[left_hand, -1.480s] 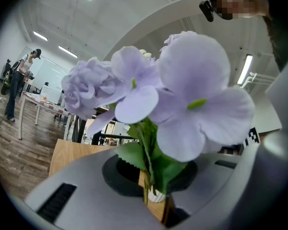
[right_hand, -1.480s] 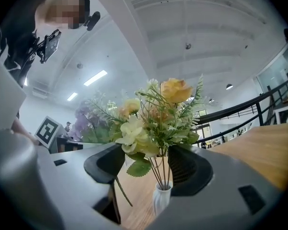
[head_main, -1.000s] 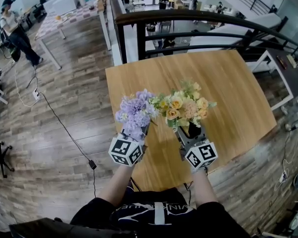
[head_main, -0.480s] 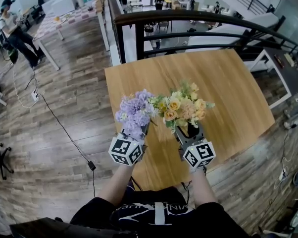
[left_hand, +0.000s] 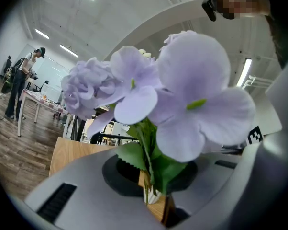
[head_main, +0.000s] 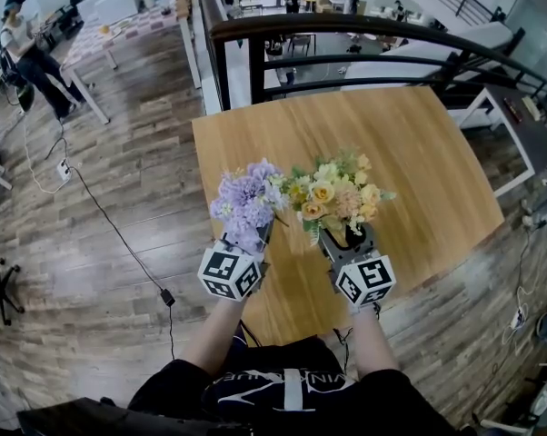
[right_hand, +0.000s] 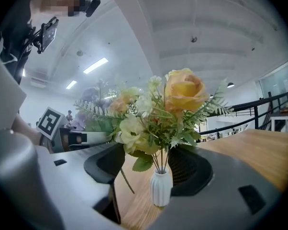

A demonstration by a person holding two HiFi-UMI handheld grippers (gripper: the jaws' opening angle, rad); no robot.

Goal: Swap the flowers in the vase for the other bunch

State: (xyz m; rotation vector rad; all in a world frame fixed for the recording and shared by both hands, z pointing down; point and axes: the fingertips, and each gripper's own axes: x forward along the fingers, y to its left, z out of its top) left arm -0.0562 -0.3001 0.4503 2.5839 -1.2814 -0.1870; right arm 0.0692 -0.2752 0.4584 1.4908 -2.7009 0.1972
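Yellow and peach artificial flowers (head_main: 339, 196) stand by the near edge of the wooden tabletop (head_main: 419, 134) in the head view, the right gripper (head_main: 350, 240) at their base. The left gripper (head_main: 252, 242) holds the lilac fabric bunch (head_main: 246, 203) towards the left edge. The left gripper view shows its jaws pinched on the lilac stems. In the right gripper view, the small white ribbed vase (right_hand: 161, 188) sits between parted jaws. Closing on the stems just above the neck and lifting straight up looks wisest, since the light vase may rise too.
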